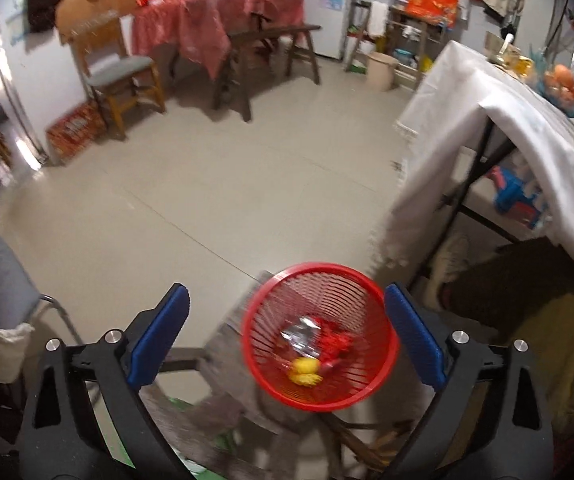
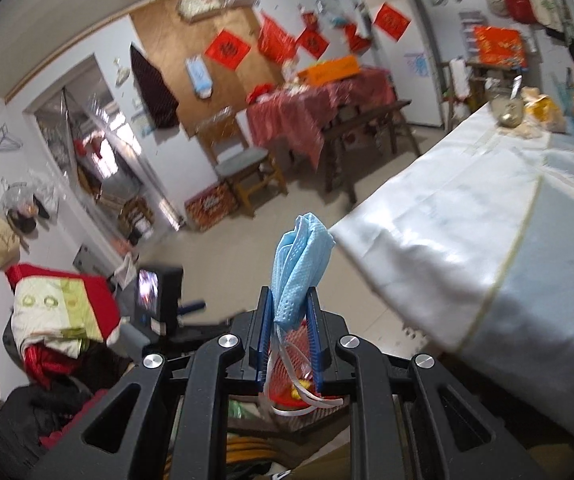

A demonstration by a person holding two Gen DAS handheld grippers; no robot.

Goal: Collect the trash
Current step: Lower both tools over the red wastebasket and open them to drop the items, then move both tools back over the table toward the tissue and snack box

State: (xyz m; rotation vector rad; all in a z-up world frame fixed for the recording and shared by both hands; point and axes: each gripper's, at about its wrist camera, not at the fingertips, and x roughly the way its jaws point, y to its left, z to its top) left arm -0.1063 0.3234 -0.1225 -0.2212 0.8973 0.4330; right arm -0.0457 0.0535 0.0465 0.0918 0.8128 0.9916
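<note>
A red mesh basket [image 1: 361, 300] stands on a wooden surface just below my left gripper [image 1: 287, 294], whose blue pads [image 1: 163, 332] stand wide apart with nothing between them. Inside the basket lie a silver wrapper [image 1: 301, 334], red scraps [image 1: 337, 342] and yellow pieces [image 1: 307, 372]. My right gripper [image 2: 289, 294] is shut on a folded light-blue face mask [image 2: 303, 252], which sticks up past the fingertips. Its white ear loops [image 2: 315, 402] hang down behind the fingers. The red basket [image 2: 287, 394] shows low between the right fingers.
A table under a white cloth [image 1: 487, 128] [image 2: 487, 232] stands to the right, with fruit and dishes on its far end. A person's shoe [image 1: 451, 260] rests under it. A chair [image 1: 127, 80], a red-clothed table [image 1: 215, 28] and a bench [image 1: 271, 40] stand across the open floor.
</note>
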